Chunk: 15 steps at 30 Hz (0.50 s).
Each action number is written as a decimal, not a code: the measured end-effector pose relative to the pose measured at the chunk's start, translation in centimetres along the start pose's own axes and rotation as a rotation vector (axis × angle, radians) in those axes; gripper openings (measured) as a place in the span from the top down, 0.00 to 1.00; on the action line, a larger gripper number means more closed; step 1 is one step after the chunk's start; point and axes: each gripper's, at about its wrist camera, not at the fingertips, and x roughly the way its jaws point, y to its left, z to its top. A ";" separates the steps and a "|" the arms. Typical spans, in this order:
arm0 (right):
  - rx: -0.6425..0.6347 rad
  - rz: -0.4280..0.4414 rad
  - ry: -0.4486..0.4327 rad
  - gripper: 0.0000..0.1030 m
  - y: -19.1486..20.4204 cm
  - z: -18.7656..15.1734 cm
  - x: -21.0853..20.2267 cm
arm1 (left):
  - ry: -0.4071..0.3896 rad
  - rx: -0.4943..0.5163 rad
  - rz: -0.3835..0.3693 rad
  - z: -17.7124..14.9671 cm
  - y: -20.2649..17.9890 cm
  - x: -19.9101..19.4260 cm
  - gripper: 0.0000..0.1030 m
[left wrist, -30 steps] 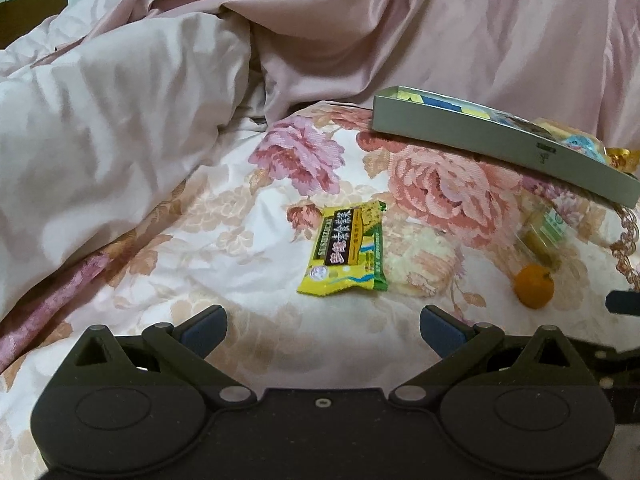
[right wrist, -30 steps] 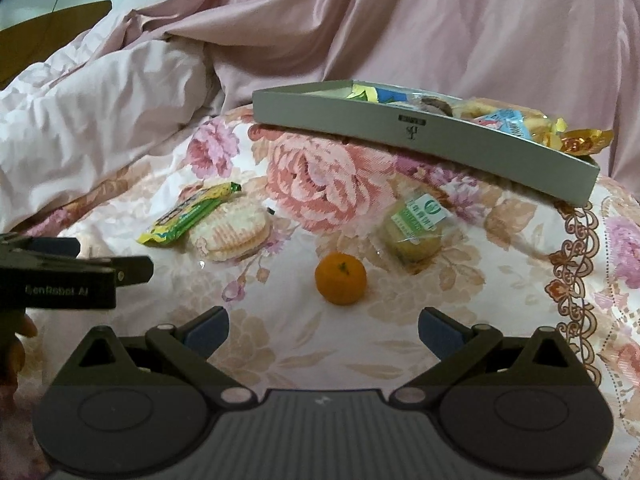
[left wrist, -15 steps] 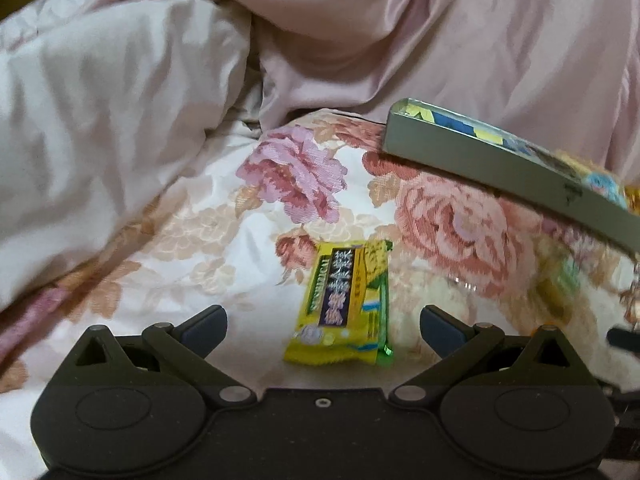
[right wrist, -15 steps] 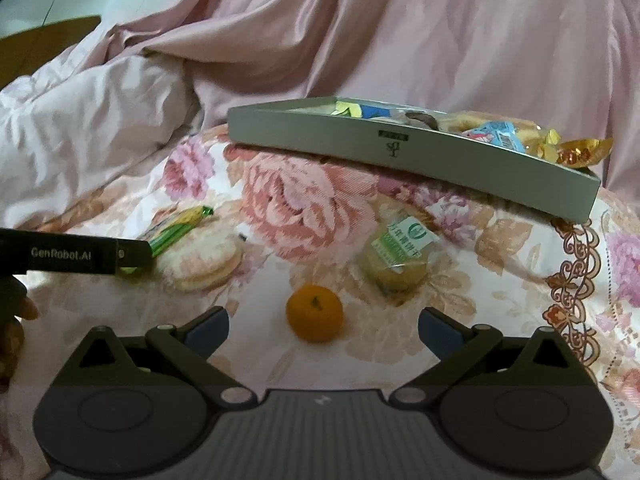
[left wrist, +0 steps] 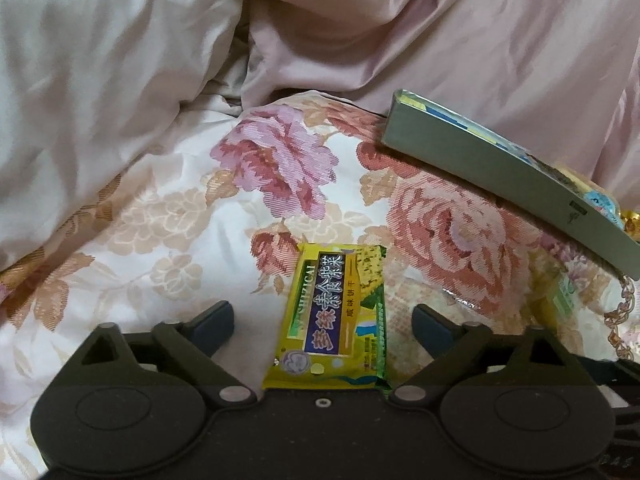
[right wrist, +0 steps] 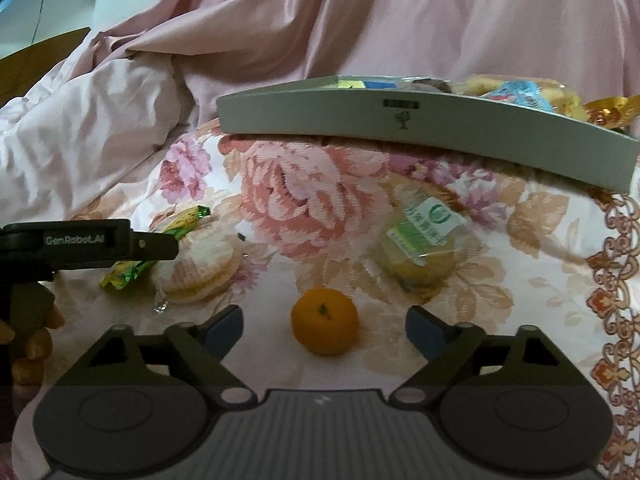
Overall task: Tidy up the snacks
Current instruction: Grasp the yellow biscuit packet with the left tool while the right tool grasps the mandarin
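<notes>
My left hand-held gripper [left wrist: 322,320] closes around the yellow biscuit packet [left wrist: 334,316], untouched; my right hand-held gripper [right wrist: 324,326] closes around the mandarin [right wrist: 325,320], untouched.

Floral bedspread [left wrist: 168,216], rumpled pink quilt [right wrist: 400,20] — dim light

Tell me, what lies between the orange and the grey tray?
In the right wrist view, a wrapped round cake with a green label lies on the floral cloth between the orange and the tray, slightly to the right. Otherwise only cloth.
</notes>
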 end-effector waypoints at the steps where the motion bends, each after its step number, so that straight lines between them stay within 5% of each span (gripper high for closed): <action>1: -0.009 0.006 0.005 0.21 0.2 0.0 0.1 | 0.001 0.003 -0.005 0.0 0.0 0.0 0.14; 15: -0.057 0.021 -0.004 0.49 1.2 -0.3 0.3 | 0.016 -0.053 -0.036 -0.1 0.1 -0.5 0.49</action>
